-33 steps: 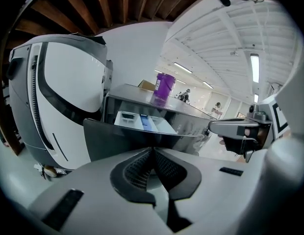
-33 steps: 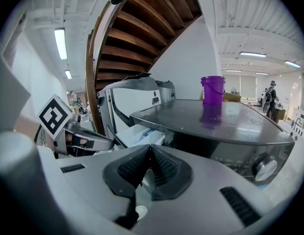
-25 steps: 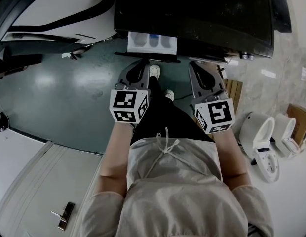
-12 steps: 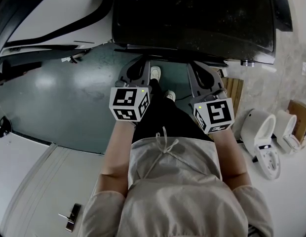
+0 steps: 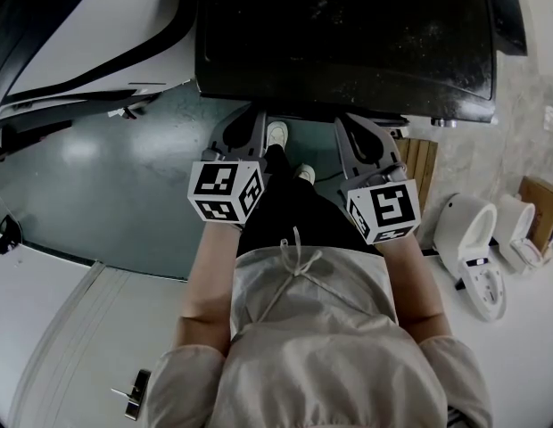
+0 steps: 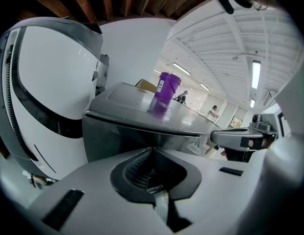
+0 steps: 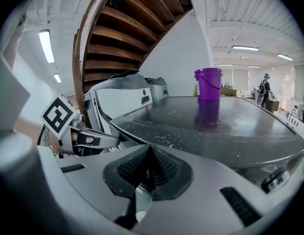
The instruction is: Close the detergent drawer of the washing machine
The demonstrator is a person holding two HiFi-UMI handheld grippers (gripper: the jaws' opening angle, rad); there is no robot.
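1. The left gripper (image 5: 248, 125) has its jaws pressed together with nothing between them; the right gripper (image 5: 361, 130) is the same; both are just before the front edge of the washing machine (image 5: 348, 34).
2. The detergent drawer does not show; nothing sticks out under the dark top, so I judge that it sits pushed in and the closing step is at its end.
3. A purple bucket (image 7: 208, 83) stands on the top, well apart from both grippers.
4. The front panel is hidden, so the next move calls for a check that the drawer is flush; if so, the grippers only need to draw away.
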